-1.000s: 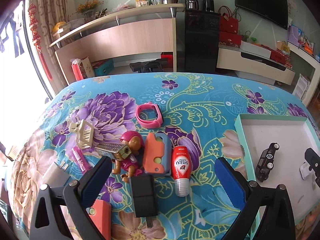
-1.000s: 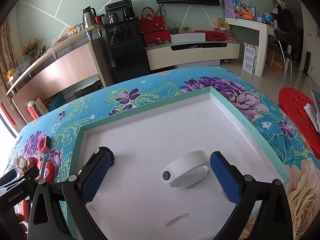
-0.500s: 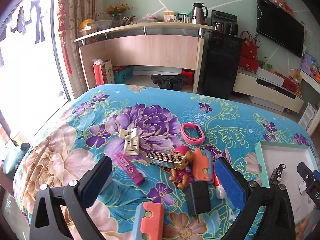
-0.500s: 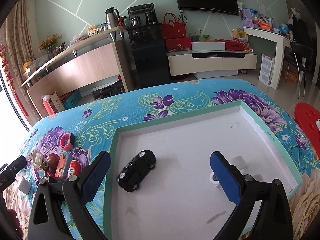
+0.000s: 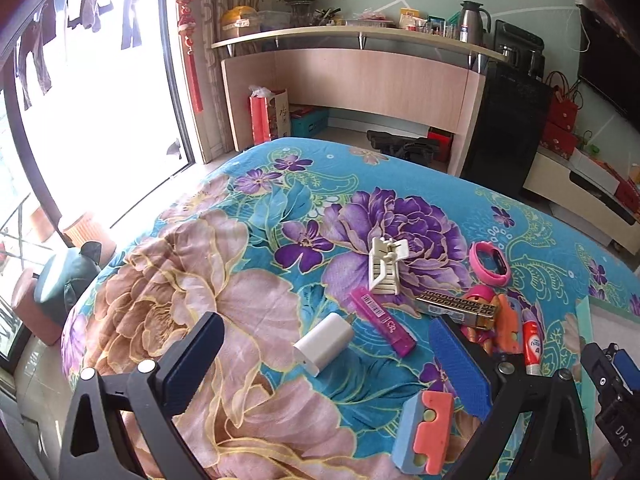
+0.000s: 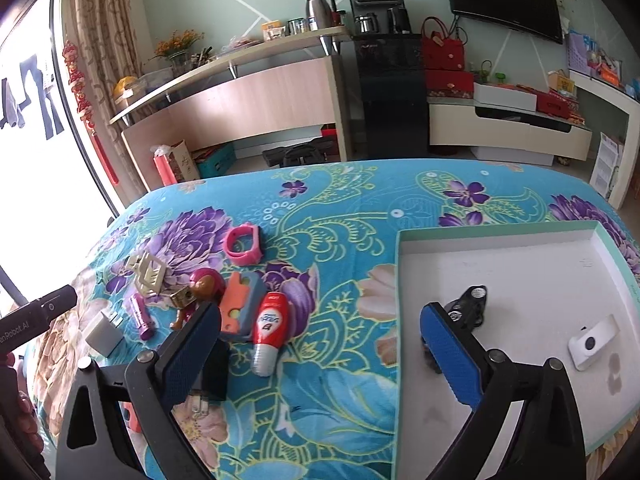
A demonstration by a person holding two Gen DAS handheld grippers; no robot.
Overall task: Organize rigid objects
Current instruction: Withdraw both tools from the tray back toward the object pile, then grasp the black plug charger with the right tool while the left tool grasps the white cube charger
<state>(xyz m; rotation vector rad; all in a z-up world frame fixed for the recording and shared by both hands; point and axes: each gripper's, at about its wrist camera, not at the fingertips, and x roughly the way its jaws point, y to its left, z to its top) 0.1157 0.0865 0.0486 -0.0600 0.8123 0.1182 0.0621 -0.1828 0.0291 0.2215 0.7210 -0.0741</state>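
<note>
My left gripper (image 5: 326,336) is open and empty, its fingers either side of a white charger (image 5: 323,345) on the flowered cloth. Beyond it lie a purple tube (image 5: 382,322), a cream clip (image 5: 386,266), a pink watch band (image 5: 490,263), a gold box (image 5: 456,308) and a toy figure (image 5: 482,296). An orange and blue block (image 5: 424,436) lies near the right finger. My right gripper (image 6: 320,320) is open and empty over the cloth between a red bottle (image 6: 270,326) and the tray (image 6: 500,236). A black toy car (image 6: 468,308) and a white camera (image 6: 592,342) lie in the tray.
A black charger (image 6: 214,368) lies partly behind my right gripper's left finger. The table's edge drops off at the left beside a bright window (image 5: 100,120). A wooden counter (image 6: 248,96) and a black cabinet (image 6: 392,100) stand beyond the table.
My left gripper has swung left from the toy pile to the white charger. My right gripper has moved left out of the tray, to over the cloth beside the red bottle.
</note>
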